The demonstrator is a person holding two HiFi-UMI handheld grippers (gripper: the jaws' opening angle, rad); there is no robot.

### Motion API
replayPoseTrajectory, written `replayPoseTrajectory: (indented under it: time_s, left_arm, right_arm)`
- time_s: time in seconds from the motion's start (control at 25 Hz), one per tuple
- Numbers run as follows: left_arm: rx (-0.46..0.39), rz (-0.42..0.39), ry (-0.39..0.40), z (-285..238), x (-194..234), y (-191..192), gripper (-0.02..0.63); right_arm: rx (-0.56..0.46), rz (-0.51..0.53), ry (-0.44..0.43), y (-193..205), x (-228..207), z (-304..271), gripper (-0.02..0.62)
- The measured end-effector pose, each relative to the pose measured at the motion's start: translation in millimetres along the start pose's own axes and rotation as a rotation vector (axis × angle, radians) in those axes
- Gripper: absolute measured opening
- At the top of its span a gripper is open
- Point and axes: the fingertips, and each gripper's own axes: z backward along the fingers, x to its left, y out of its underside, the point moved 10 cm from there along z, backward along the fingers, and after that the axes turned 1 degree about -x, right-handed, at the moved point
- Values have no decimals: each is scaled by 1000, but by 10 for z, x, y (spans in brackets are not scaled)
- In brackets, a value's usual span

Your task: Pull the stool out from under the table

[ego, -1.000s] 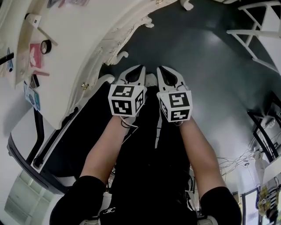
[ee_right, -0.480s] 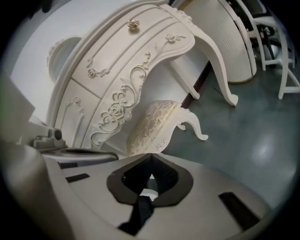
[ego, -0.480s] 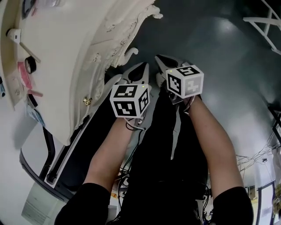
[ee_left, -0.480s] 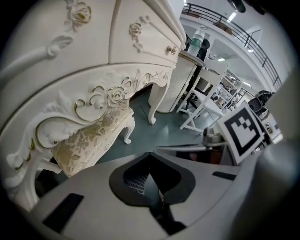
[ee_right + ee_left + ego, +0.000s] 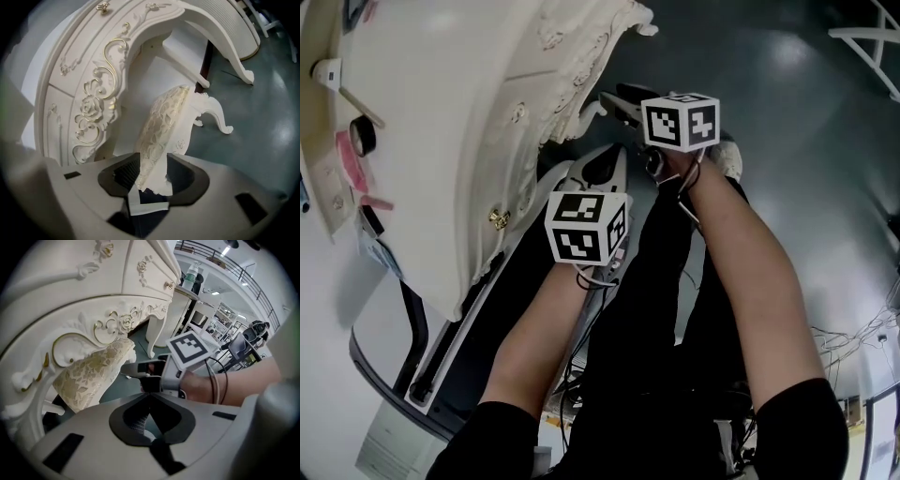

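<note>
The stool (image 5: pixel 171 119) has a gold-patterned cream cushion and carved white legs, and stands under the ornate cream table (image 5: pixel 469 141). My right gripper (image 5: pixel 152 160) has just been opening its jaws. The front edge of the stool's seat lies between them with a gap on each side. The left gripper view shows the stool (image 5: pixel 89 376) below the table apron (image 5: pixel 117 324), with the right gripper (image 5: pixel 137 369) reaching at its seat. In the head view the right gripper (image 5: pixel 615 99) points left under the table edge. My left gripper (image 5: pixel 619 153) hangs behind it, jaws together (image 5: pixel 150 394), holding nothing.
Dark glossy floor (image 5: pixel 787 141) spreads to the right. A white chair frame (image 5: pixel 872 37) stands at the top right. A curved table leg (image 5: pixel 239 65) stands beyond the stool. A tape roll (image 5: pixel 361 136) lies on the tabletop. A black-and-white frame (image 5: pixel 422 356) sits at the lower left.
My right gripper has swung forward and left to the table's edge and rolled, so its cube shows another face. The left gripper has sunk lower in the head view.
</note>
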Motion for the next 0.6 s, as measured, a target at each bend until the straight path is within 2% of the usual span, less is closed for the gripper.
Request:
replayPoseTrajectory:
  time_s: [0.08, 0.12, 0.2, 0.32, 0.52, 0.6]
  left_arm:
    - [23, -13, 10, 55, -17, 112, -4]
    - [35, -20, 13, 86, -25, 179, -3]
    - [56, -30, 15, 123, -14, 292, -4]
    - [84, -33, 16, 139, 72, 407, -3]
    - [113, -37, 16, 132, 231, 491, -4]
    - [111, -44, 22, 134, 248, 487, -4]
  right_arm:
    - [0, -46, -5, 32, -49, -140, 198]
    - [-7, -78, -8, 56, -76, -199, 239]
    - [-30, -142, -15, 76, -125, -304, 271]
    - [-54, -186, -14, 66, -132, -440, 273]
    - [-83, -220, 33, 28, -177, -615, 273]
    - [-71, -200, 40, 25, -176, -665, 273]
